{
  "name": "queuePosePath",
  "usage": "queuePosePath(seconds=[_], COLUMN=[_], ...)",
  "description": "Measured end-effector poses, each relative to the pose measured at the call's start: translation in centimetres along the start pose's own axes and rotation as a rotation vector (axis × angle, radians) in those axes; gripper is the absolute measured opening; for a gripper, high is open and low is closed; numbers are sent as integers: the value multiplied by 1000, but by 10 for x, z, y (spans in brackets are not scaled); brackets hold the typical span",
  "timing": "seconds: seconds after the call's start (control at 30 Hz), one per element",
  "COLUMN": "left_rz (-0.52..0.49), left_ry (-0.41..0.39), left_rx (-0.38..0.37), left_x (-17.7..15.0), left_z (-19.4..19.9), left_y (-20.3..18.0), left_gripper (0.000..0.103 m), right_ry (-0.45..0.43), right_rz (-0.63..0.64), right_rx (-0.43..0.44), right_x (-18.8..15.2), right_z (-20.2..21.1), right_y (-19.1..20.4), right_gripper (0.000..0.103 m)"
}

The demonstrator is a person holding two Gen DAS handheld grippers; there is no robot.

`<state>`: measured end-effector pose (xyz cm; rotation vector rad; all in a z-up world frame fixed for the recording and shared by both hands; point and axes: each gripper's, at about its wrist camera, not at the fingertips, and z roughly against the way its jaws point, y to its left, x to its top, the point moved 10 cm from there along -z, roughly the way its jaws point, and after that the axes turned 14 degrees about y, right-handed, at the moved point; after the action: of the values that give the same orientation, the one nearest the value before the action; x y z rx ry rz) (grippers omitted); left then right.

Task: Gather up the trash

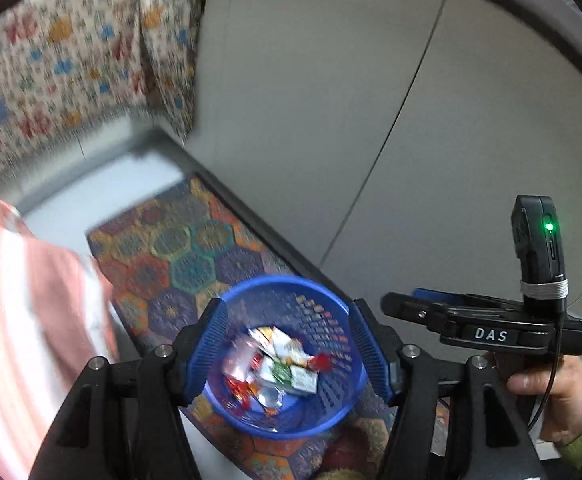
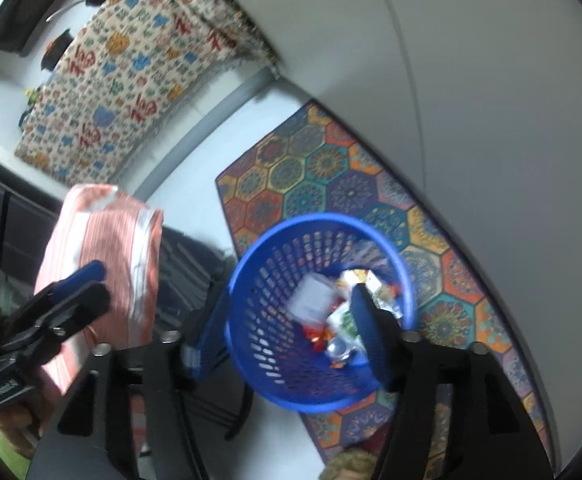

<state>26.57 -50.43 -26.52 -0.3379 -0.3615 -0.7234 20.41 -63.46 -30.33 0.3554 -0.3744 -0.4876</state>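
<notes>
Hovering over the blue basket (image 2: 323, 312) on the patterned rug (image 2: 331, 176), both the right claw (image 2: 287, 328) and left claw (image 1: 287, 356) stand apart and empty, wrappers (image 1: 279, 368) lying at six o'clock, so fetching more trash looks next.

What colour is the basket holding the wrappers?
Blue, with a perforated wall: the basket shows best in the right wrist view.

Black hand-held tongs with blue pads

The left tongs (image 1: 287, 354) have black arms, silver screws and ribbed blue fingers (image 1: 365, 344). The right tongs (image 1: 401, 302) bear white "DAS" lettering, a black cable and a green-lit module; the hand (image 1: 551, 396) wears a green sleeve.
</notes>
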Motion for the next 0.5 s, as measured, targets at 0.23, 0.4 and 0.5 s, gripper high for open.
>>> queuePosePath(seconds=[0.23,0.4,0.5], left_rz=[-33,-22,-6], left_ry=[-72,-112,-118], left_rx=[40,81,135], left_x=[-25,-61,-75], left_z=[70,104,117], left_y=[-17,-21,-19], left_gripper=[87,87,87], right_ry=[-77,-146,-202], right_rz=[67,98,119], right_rx=[-128,-253,-334], right_x=[-26,-69,-91], right_z=[67,110,129], right_y=[25,34,39], right_gripper=[103,103,103])
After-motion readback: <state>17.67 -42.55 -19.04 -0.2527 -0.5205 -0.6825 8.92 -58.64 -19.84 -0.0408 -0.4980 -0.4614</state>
